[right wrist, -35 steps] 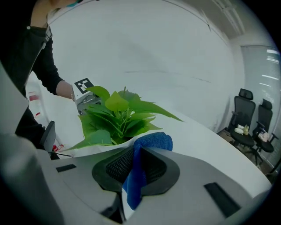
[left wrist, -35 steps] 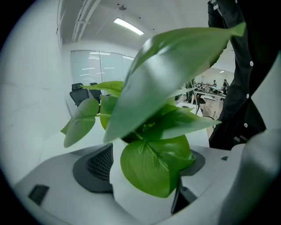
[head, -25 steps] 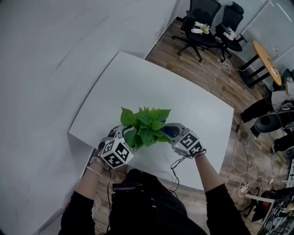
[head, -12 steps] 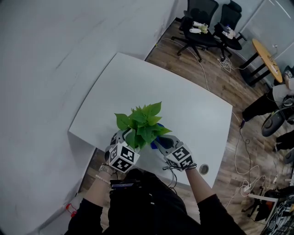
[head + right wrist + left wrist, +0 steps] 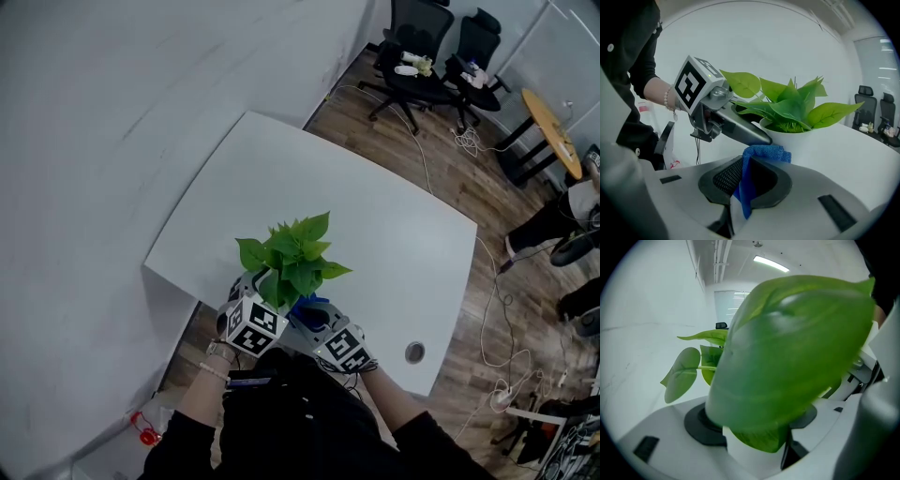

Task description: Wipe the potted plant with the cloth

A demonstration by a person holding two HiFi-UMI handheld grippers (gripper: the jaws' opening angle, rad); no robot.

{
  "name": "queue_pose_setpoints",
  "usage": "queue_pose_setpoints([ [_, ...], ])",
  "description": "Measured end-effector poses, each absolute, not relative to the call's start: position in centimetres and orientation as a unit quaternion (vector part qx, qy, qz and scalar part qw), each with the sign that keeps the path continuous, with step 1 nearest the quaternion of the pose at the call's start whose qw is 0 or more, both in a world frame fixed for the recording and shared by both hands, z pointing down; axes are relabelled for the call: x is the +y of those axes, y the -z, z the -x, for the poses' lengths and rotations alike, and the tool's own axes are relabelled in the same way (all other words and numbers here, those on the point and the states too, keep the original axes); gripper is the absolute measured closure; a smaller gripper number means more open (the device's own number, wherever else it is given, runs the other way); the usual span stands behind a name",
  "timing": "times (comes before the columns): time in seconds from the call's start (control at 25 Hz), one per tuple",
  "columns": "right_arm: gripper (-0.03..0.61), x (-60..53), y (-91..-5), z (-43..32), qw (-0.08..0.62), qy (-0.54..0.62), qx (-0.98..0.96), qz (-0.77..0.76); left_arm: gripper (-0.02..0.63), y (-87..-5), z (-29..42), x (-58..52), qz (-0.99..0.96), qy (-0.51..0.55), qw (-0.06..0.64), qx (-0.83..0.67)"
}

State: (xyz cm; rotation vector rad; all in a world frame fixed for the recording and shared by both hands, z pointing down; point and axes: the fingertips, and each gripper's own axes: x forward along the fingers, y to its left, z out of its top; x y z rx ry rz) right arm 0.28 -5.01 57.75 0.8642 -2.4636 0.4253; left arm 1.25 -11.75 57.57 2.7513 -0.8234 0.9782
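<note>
White table [image 5: 375,216] in an office room carries the plant [image 5: 291,258] at its near edge. Judgement: the step in hand is bringing cloth to plant. To do it well, steady the pot [image 5: 806,140] first, then raise the cloth [image 5: 765,153] to one leaf. Support that leaf from beneath and stroke lightly from stem to tip. A hard pull could tear it or drag the pot off the edge. Right claw [image 5: 750,185] pinches the blue cloth, whose free fold stands just short of the pot, on the pot's near side and below the leaves [image 5: 792,105]. Left claw [image 5: 757,432] stands spread wide at the pot's left flank. Its jaws have just been closing a little, with a leaf [image 5: 787,348] and a white body, judged to be the pot, between them. Pad contact is not established, as the leaf covers it.
</note>
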Motion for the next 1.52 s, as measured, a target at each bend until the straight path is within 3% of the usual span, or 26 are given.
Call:
queue_pose_setpoints([
  [0.52, 0.503, -8.6, -56.4, -8.1, 0.212, -0.192, -0.864, -0.413, 0.267, -57.4, -0.6, -11.4, -0.91, -0.324, 0.054, -0.252],
  [0.84, 0.503, -14.2, -54.1, -13.4, 0.255, -0.132, -0.867, -0.407, 0.272, -57.4, -0.1, -11.3, -0.918, -0.33, 0.048, -0.216],
  [1.52, 0.503, -16.6, -54.7, -6.6, 0.371, -0.029, -0.913, -0.165, 0.284, -57.0, 0.1, -10.7, -0.912, -0.333, 0.07, -0.23],
])
